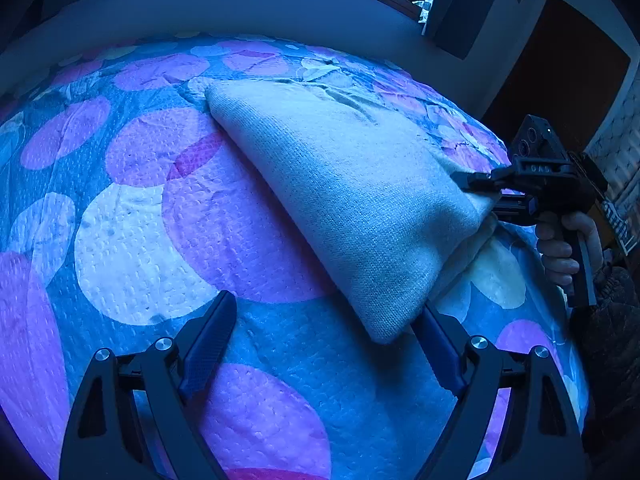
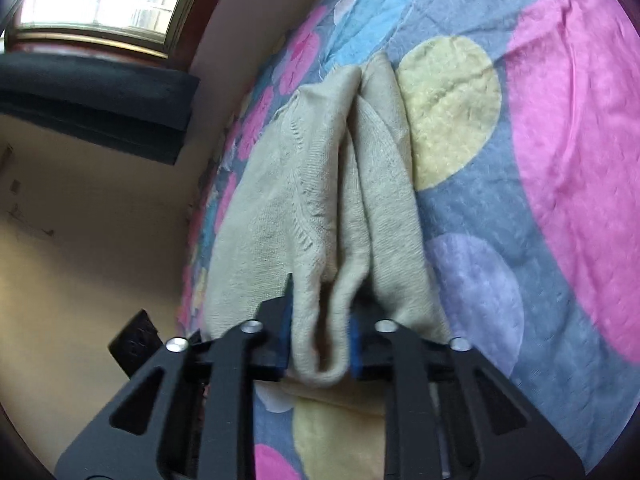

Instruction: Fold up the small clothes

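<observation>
Broadly, bed: a quilted cover (image 1: 132, 264) printed with big pink, white and blue circles fills both views.
Garment: a pale knitted piece (image 1: 352, 200) lies folded along its length on the bed cover, one end bunched and raised at the right gripper.
Left gripper (image 1: 324, 344): its fingers stand wide apart over the bed and hold nothing; the near corner of the garment drapes over the tip of one finger (image 1: 440, 344).
Right gripper (image 2: 320, 344): its fingers are clamped narrow on a gathered fold of the garment's end, with cloth looping out below the blue pads (image 2: 285, 336).
Hand (image 1: 560, 244): wrapped around the right gripper's handle at the bed's edge.
</observation>
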`<state>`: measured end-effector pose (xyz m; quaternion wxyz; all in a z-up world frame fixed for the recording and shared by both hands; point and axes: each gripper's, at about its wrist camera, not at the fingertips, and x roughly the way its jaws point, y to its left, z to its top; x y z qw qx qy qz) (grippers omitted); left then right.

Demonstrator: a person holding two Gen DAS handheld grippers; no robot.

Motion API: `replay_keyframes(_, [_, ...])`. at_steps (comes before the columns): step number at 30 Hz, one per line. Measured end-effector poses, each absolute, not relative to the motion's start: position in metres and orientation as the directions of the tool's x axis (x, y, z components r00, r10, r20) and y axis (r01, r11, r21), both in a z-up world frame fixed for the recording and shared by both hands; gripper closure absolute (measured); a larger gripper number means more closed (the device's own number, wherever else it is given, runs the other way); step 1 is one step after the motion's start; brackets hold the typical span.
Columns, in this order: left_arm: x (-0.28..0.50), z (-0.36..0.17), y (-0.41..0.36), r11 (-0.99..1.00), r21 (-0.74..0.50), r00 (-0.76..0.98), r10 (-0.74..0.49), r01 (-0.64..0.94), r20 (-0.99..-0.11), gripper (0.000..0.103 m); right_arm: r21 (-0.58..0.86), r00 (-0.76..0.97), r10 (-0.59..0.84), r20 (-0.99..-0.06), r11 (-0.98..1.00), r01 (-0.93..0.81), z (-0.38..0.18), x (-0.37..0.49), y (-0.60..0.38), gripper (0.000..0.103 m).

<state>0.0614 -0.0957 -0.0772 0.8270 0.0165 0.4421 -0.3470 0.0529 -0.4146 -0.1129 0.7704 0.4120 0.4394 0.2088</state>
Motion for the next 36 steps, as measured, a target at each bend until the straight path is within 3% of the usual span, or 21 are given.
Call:
replay_keyframes(6, [0.056,-0.075,-0.094,0.767,-0.273,0.381,-0.552,0.580,-0.742,0.017,0.792,0.597,0.641,-0.483,0.611,-0.015,-0.085,0.028,-0.434,0.097])
replay_keyframes(10, [0.056,-0.075,-0.097,0.760,-0.278,0.373,-0.559,0.587,-0.740,0.017,0.752,0.572,0.604,-0.555,0.658,0.034,-0.107,0.019,-0.437,0.097])
replay_keyframes(13, [0.052,-0.072,-0.094,0.742,-0.301,0.365,-0.588,0.599,-0.722,0.017,0.778,0.572,0.624,-0.532,0.627,0.041,-0.119,0.021,-0.439,0.097])
replay_keyframes(21, [0.051,-0.049,-0.081,0.662,-0.478,0.346,-0.729,0.578,-0.591,0.017,0.773,0.563,0.625,-0.541,0.633,0.041,-0.105,0.015,-0.447,0.084])
replay_keyframes(24, [0.067,-0.048,-0.097,0.681,-0.481,0.344,-0.711,0.552,-0.613,0.017,0.776,0.609,0.598,-0.521,0.629,0.046,-0.093,0.021,-0.461,0.076])
replay_keyframes(36, [0.081,-0.086,-0.137,0.731,-0.421,0.332,-0.642,0.537,-0.691,0.017,0.809,0.603,0.608,-0.516,0.577,0.111,-0.105,0.144,-0.463,0.075])
